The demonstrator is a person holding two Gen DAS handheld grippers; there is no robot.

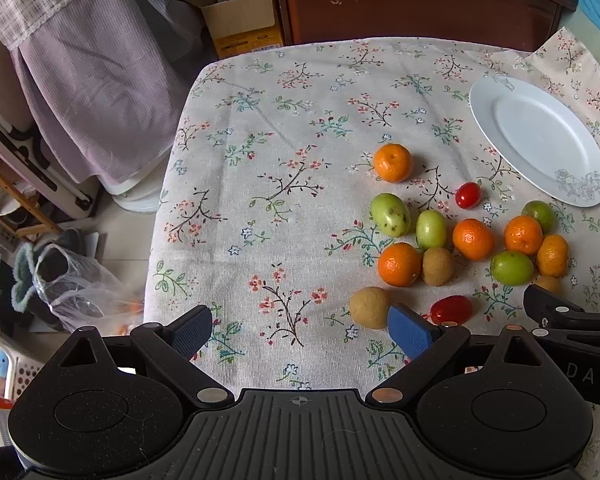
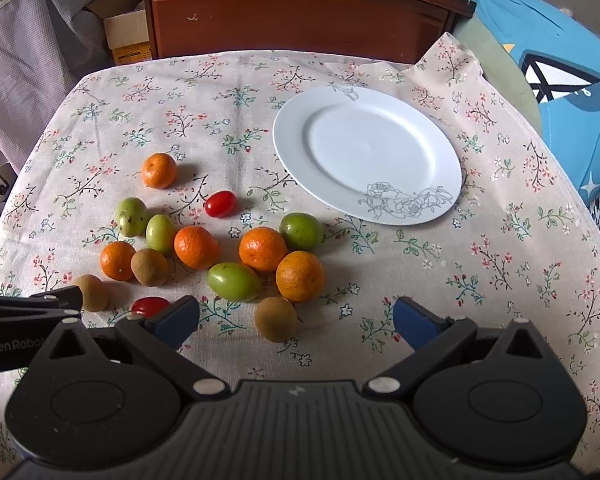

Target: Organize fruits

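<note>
Several fruits lie loose on the floral tablecloth: oranges such as the far one, green fruits, brown kiwis and two red tomatoes. A white plate stands bare at the back right; it also shows in the left wrist view. My right gripper is open and empty, low over the cloth with a kiwi between its fingers. My left gripper is open and empty, left of the fruit pile, its right finger next to a kiwi and a tomato.
A wooden cabinet stands behind the table. A cardboard box, draped cloth, a plastic bag and clutter lie on the floor left of the table. A blue cushion is at the right.
</note>
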